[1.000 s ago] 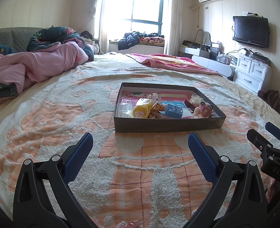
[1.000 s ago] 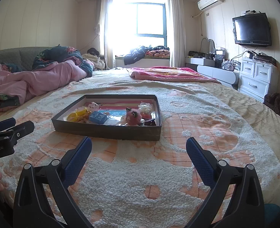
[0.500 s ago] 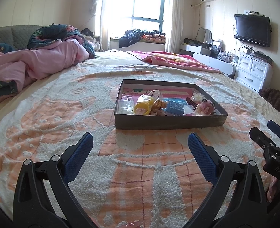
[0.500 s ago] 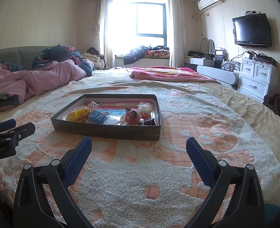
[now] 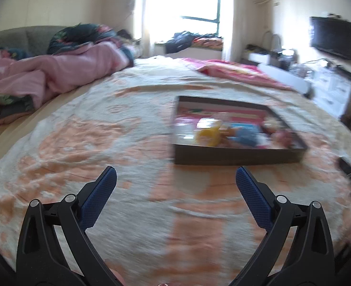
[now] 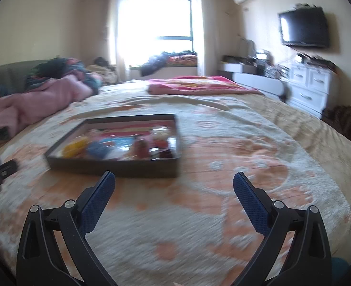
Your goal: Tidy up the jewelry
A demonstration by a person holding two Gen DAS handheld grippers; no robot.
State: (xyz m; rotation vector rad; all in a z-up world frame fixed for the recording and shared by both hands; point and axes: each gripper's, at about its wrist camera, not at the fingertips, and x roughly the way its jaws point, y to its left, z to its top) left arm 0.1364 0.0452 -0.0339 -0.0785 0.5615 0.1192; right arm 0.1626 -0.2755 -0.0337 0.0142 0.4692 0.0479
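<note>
Rectangular dark tray of blurred small items rests on tufted peach-and-cream bedspread. Left hand-held gripper and right hand-held gripper: blue textured pads spread wide, empty.

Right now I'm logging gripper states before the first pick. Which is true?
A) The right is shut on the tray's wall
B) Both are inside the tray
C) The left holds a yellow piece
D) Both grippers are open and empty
D: the left gripper and right gripper both hover with jaws spread over the bedspread, short of the tray.
</note>
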